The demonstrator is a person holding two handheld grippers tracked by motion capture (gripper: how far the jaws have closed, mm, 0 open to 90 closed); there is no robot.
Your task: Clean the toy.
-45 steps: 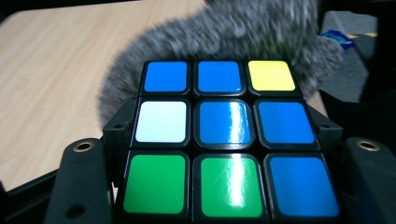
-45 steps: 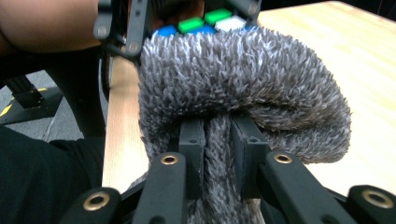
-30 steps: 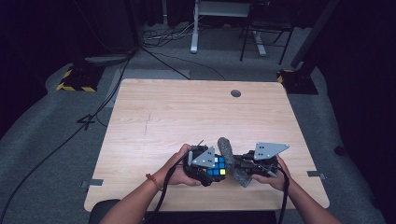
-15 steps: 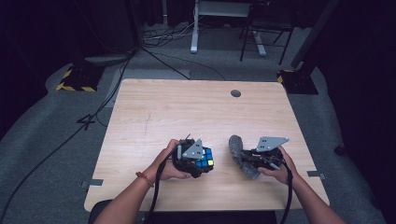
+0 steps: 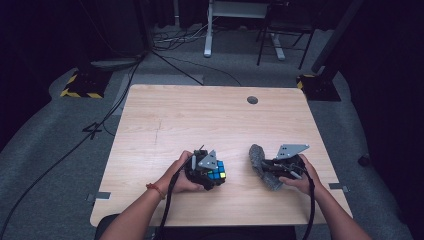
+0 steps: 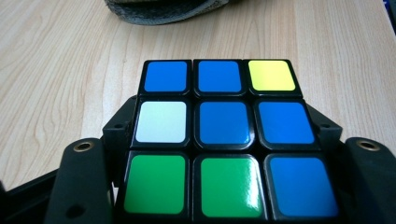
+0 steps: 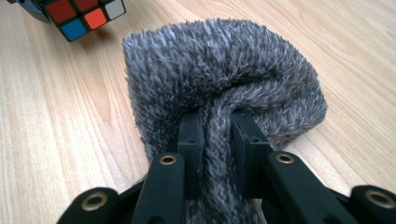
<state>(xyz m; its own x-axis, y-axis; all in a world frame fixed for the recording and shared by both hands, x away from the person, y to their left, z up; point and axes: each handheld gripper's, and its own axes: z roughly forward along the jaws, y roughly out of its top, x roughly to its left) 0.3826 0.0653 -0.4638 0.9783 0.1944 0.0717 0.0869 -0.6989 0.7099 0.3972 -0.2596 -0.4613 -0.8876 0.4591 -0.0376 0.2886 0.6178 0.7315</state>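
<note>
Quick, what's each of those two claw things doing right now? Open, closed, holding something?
Left gripper: closed on the puzzle cube, jaws at its sides.
Right gripper: closed, pinching a fold of the grey fuzzy cloth.

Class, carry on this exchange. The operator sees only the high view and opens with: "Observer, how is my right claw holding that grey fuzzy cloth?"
Observer: The right claw is shut on a raised fold of the cloth, which is pinched between its two jaws.
Operator: What does the cube in my left claw look like from the claw's side?
Observer: In the left gripper view, the cube shows a face with five blue squares, two green, one white and one yellow.
Operator: Is the left claw really gripping it?
Observer: The left claw has a black jaw against each side of the cube.
</note>
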